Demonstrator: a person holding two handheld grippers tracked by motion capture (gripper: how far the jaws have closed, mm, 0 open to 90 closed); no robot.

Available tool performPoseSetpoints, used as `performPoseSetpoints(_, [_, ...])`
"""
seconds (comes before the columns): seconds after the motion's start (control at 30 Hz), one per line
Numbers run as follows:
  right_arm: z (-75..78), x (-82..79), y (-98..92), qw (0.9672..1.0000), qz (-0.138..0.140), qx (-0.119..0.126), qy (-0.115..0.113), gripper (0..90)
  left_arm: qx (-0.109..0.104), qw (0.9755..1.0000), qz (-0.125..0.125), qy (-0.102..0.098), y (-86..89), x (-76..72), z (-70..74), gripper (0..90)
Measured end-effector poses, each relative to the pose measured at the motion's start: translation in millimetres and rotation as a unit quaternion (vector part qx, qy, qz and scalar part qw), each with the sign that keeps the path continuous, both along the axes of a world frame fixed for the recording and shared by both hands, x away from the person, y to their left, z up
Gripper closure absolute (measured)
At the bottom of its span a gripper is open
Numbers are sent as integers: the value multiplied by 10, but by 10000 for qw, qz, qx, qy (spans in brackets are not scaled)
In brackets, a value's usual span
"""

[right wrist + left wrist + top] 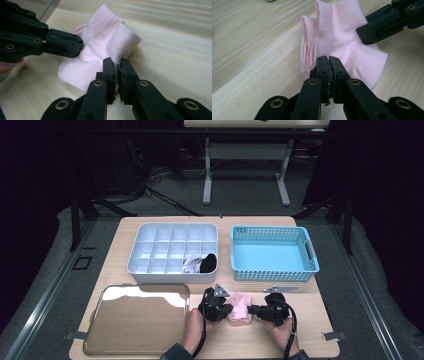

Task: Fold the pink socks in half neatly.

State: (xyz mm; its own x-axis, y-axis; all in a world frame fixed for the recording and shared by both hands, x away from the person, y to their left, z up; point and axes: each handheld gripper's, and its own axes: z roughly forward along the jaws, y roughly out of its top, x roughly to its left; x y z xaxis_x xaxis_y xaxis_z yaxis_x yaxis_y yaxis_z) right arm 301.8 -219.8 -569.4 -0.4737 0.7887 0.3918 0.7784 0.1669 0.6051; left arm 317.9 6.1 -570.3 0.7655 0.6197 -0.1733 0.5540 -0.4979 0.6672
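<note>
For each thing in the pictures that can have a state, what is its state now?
Pink sock: bunched up on the table, pinched from both sides.
Left gripper: shut on the pink sock.
Right gripper: shut on the pink sock.
White divided box: open, two rolled pairs in its front cells, one white, one black.
Blue basket: empty.
Clear lid: lying flat on the table.

Pink knit cloth sock (pixel 342 37), matt wood-grain table (pixel 257 50)

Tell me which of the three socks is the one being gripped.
The pink sock, pinched between the left gripper and right gripper; the white sock and black sock lie in the divided tray.
</note>
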Motion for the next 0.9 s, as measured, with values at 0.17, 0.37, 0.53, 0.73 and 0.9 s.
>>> performPoseSetpoints(0.17, [97, -15, 16, 9998, 98, 113, -129, 850, -82, 10000, 54, 12, 6, 4, -12, 871])
performPoseSetpoints(0.37, [184, 4, 71, 9994, 225, 146, -218, 850, -97, 9999, 55, 22, 11, 16, -15, 871])
performPoseSetpoints(0.53, [242, 43, 195, 9987, 381, 183, -274, 849, -153, 9998, 83, 66, 18, 32, -23, 870])
performPoseSetpoints(0.73, [245, 109, 314, 9981, 532, 178, -239, 849, -210, 9997, 56, 97, 28, 59, -31, 871])
performPoseSetpoints(0.9, [206, 136, 371, 9983, 534, 132, -202, 849, -275, 9995, 35, 163, 53, 82, -23, 857])
